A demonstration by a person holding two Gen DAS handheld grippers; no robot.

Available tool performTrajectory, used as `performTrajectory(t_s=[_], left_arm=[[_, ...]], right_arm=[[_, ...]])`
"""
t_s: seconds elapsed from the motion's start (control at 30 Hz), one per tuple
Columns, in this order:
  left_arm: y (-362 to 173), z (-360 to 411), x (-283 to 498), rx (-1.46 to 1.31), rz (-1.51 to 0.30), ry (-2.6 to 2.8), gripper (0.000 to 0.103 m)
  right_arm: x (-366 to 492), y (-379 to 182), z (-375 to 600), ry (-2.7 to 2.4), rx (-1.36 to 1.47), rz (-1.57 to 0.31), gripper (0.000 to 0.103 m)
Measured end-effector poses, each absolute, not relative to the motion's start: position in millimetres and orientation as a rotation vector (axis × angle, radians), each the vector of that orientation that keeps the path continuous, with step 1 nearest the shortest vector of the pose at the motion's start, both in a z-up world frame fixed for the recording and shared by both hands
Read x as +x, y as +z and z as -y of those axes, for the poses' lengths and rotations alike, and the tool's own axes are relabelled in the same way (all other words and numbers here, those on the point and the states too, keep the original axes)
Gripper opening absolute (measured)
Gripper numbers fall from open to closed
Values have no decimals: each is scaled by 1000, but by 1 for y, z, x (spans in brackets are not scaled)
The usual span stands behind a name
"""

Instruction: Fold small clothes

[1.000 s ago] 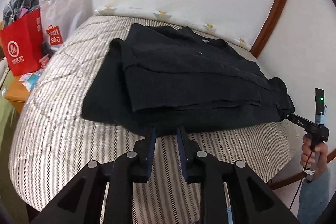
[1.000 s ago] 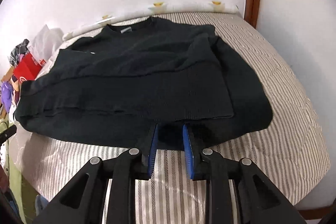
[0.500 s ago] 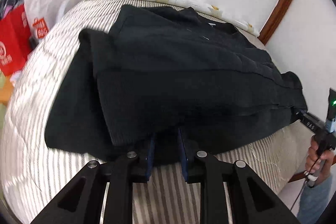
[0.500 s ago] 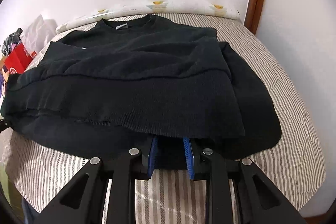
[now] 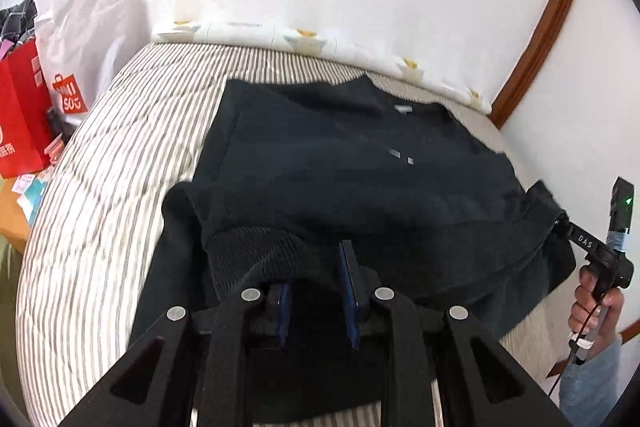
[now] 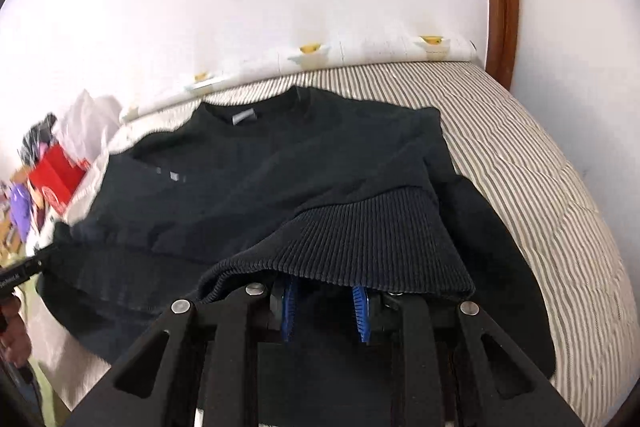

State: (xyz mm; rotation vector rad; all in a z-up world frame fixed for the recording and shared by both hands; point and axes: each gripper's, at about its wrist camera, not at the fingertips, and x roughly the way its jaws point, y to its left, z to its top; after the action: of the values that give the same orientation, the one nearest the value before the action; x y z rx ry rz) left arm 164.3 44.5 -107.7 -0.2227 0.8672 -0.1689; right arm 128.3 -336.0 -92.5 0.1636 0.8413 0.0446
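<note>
**Desk:** Left wrist view first. What's the caption?

**Photographer:** A black sweater [image 5: 352, 187] lies spread on a striped mattress [image 5: 120, 187], collar toward the wall. The left gripper [image 5: 316, 291] sits at the near hem, blue pads apart, with ribbed hem [image 5: 256, 251] draped over them. Whether the fabric is actually pinched I cannot tell; the cloth hides the tips. At the far right, a hand [image 5: 596, 303] holds the other tool at the sweater's edge. Shopping bags [image 5: 48, 99] stand beside the bed.

**Desk:** And the risk there?

**Photographer:** As I judge it, the hem is only bunched loosely over the pads. Lift without a firm bite and it slides off, or only the top layer comes up and the fold goes crooked.

**Desk:** Right wrist view?

**Photographer:** Same sweater, neck label [image 6: 244, 117] up by the collar. The right gripper [image 6: 326, 311] is under the lifted ribbed band [image 6: 380, 235], pads visibly separated with a gap between them. Closed on cloth or not, the frame doesn't settle.

**Desk:** What could go wrong?

**Photographer:** The two tools sit at opposite ends of the hem. If one carries forward faster, I'd expect the hem to skew and the sleeve [image 6: 492, 227] at the right side to drag out of place.
</note>
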Motion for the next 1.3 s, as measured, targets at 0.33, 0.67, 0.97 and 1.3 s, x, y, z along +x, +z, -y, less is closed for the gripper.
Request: performTrajectory(t_s=[0.33,0.67,0.97,1.3], left_arm=[[-97,-48,219,-219,-874,-165,20],[-77,-44,241,-262,-860,-251,34],[-53,-61,210,-181,-730,-187,56],[-115,-86,254,-222,-912,-151,55]], right_arm=[[192,-98,348,7,235,-862,22],[213,-100,359,-101,116,-882,28],[223,-107,371,-124,92,-915,53],[250,-120,375,-129,117,-974,52]])
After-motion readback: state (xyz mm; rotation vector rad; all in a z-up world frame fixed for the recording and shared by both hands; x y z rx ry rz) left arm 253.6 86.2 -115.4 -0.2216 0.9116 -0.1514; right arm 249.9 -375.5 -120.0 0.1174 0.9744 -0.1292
